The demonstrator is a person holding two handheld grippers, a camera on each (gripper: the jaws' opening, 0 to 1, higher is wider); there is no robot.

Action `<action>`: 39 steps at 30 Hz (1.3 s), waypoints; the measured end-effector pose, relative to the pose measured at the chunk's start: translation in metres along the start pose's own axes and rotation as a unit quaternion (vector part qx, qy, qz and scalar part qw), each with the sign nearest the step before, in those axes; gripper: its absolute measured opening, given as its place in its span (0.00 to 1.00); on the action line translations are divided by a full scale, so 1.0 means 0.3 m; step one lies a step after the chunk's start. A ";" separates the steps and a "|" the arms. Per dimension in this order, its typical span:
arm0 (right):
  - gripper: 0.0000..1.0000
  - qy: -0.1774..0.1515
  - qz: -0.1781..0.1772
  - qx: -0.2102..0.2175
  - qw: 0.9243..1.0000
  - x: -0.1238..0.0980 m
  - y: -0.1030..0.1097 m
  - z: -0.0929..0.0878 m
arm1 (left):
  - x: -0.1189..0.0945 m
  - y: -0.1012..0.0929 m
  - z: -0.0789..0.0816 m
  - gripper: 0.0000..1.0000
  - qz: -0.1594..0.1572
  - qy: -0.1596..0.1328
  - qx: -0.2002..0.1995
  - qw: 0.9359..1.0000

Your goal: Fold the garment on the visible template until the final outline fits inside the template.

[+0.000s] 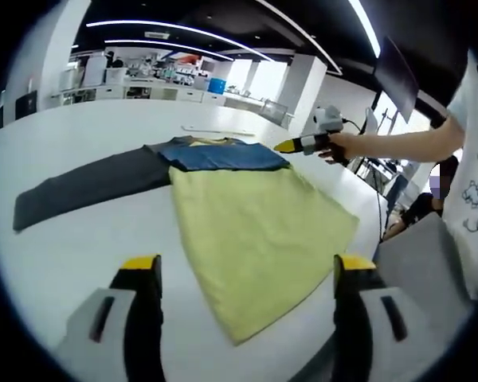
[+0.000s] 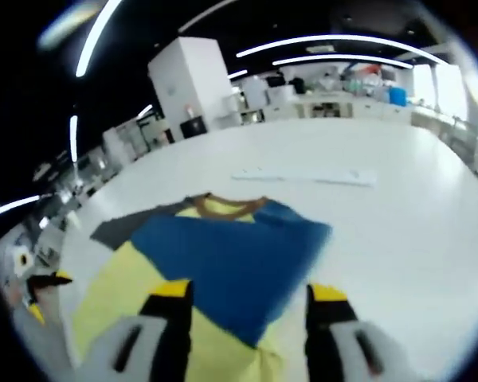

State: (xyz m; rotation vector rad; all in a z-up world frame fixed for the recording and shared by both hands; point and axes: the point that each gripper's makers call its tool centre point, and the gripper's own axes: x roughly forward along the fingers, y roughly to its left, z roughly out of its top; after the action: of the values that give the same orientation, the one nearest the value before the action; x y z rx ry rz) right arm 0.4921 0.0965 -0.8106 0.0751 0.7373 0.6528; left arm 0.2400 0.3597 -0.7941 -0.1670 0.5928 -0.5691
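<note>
Yellow-tipped, the right gripper [image 1: 291,146] reaches in level on an outstretched forearm, its tips drawn together at the blue sleeve [image 1: 223,155] folded across the yellow garment [image 1: 259,231] lying flat on the white table [image 1: 80,239]. Whether it pinches cloth I cannot tell. The left gripper [image 1: 247,267] hovers released, jaws wide. No legible writing.

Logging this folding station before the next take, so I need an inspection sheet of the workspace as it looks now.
Surface: white table, broad and bare around the garment.
Job's things: garment lies flat, yellow body, blue sleeve folded across the chest, dark sleeve stretched out sideways; template outline not discernible.
Clutter: thin white strip beyond the collar.
Grippers: left tongs open, above the hem; right tongs open, over the blue sleeve.
Cables: nothing seen.
Surroundings: lab benches, ceiling light strips, a person's arm.
</note>
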 end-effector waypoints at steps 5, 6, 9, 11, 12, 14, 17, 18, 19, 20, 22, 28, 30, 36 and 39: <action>0.39 0.013 -0.001 0.021 1.000 -0.006 -0.040 -0.038 | 0.000 0.000 -0.002 0.86 0.000 0.002 0.001 1.000; 0.37 0.016 0.002 0.029 0.999 -0.008 -0.040 -0.049 | 0.000 0.000 -0.002 0.86 0.000 0.002 0.001 1.000; 0.29 0.023 0.002 0.033 0.999 -0.017 -0.019 -0.065 | 0.000 0.001 -0.003 0.86 0.001 0.002 0.001 1.000; 0.22 0.026 0.003 0.034 0.999 -0.019 -0.018 -0.074 | -0.001 0.004 -0.004 0.86 0.002 0.003 0.001 1.000; 0.20 0.028 0.002 0.035 0.999 -0.020 -0.020 -0.079 | -0.001 0.004 -0.004 0.86 0.001 0.003 0.001 1.000; 0.15 0.032 0.002 0.041 0.999 -0.023 -0.022 -0.091 | -0.001 0.003 -0.004 0.86 0.002 0.003 0.001 1.000; 0.07 0.038 0.003 0.046 0.998 -0.022 -0.029 -0.105 | -0.002 0.001 -0.001 0.86 0.002 0.001 0.001 1.000; 0.05 0.038 0.001 0.045 0.998 -0.024 -0.031 -0.107 | -0.002 0.002 -0.001 0.86 0.003 0.002 0.001 1.000; 0.02 0.038 0.000 0.047 0.998 -0.029 -0.031 -0.109 | -0.002 0.001 -0.001 0.86 0.003 0.002 0.001 1.000; 0.02 0.037 0.001 0.050 0.998 -0.033 -0.028 -0.109 | -0.002 0.001 -0.001 0.86 0.003 0.002 0.001 1.000; 0.00 0.033 -0.002 0.052 0.998 -0.038 -0.033 -0.107 | -0.002 0.000 -0.002 0.86 0.003 0.002 0.001 1.000; 0.00 0.030 -0.013 0.057 0.998 -0.041 -0.057 -0.104 | -0.002 -0.003 -0.002 0.86 0.004 0.002 0.000 1.000; 0.00 0.029 -0.020 0.054 0.998 -0.044 -0.064 -0.107 | -0.002 -0.001 -0.002 0.86 0.005 0.002 0.000 1.000; 0.00 0.030 -0.031 0.056 0.997 -0.051 -0.073 -0.115 | -0.003 0.000 -0.001 0.86 0.005 0.001 0.000 1.000; 0.00 0.031 -0.033 0.056 0.997 -0.049 -0.085 -0.122 | -0.002 0.000 0.000 0.86 0.006 0.001 0.000 1.000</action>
State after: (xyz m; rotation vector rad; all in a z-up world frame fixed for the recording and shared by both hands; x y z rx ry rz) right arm 0.4735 0.0618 -0.8364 0.1337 0.8333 0.5535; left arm 0.2395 0.3602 -0.7939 -0.1635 0.5947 -0.5579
